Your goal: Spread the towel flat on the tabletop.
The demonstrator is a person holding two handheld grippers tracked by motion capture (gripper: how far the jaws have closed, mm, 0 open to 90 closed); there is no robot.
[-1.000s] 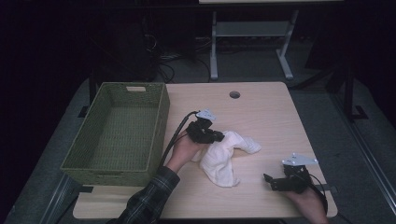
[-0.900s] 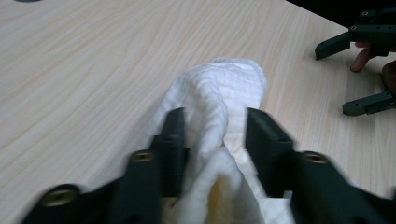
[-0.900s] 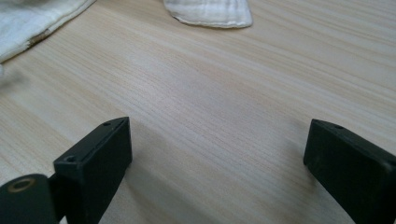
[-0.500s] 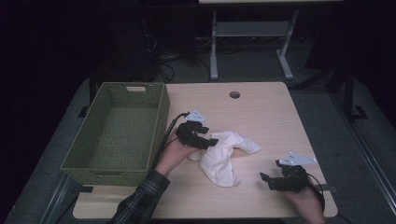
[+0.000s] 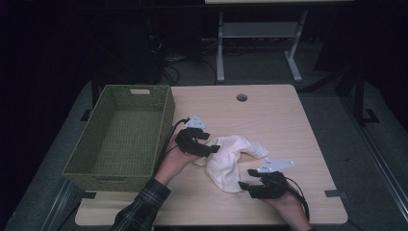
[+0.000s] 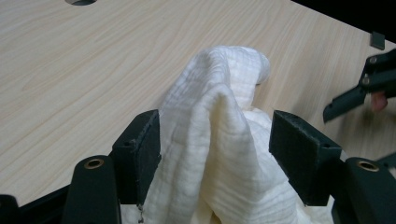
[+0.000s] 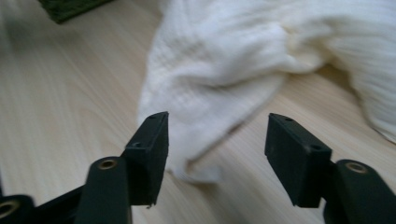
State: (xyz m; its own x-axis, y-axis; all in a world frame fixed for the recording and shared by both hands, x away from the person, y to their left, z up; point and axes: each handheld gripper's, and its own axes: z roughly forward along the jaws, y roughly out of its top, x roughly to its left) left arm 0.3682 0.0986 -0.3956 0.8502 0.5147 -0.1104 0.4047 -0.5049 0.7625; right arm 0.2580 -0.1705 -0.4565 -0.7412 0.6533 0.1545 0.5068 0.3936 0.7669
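Note:
A crumpled white cloth [image 5: 231, 159] lies on the middle of the wooden table [image 5: 269, 115]. My left gripper [image 5: 211, 149] is at the cloth's left end. Its jaws have just been opening and now stand open around a raised fold of the cloth [image 6: 219, 149]; the left pad [image 6: 147, 149] brushes the fabric, the right one stands apart. My right gripper [image 5: 245, 185] is at the cloth's near corner. Its jaws have just been closing, and the corner of the cloth [image 7: 201, 154] lies between the open pads without being pressed.
A green woven basket [image 5: 166, 120] with nothing in it stands on the table's left side, its corner [image 7: 70, 7] also in the right gripper view. A round cable hole [image 5: 241, 97] sits near the far edge. A metal frame [image 5: 260, 33] stands on the floor behind.
My right gripper has slid left to the cloth's near corner. My left gripper has let go of the cloth and drawn slightly left, and the cloth has settled.

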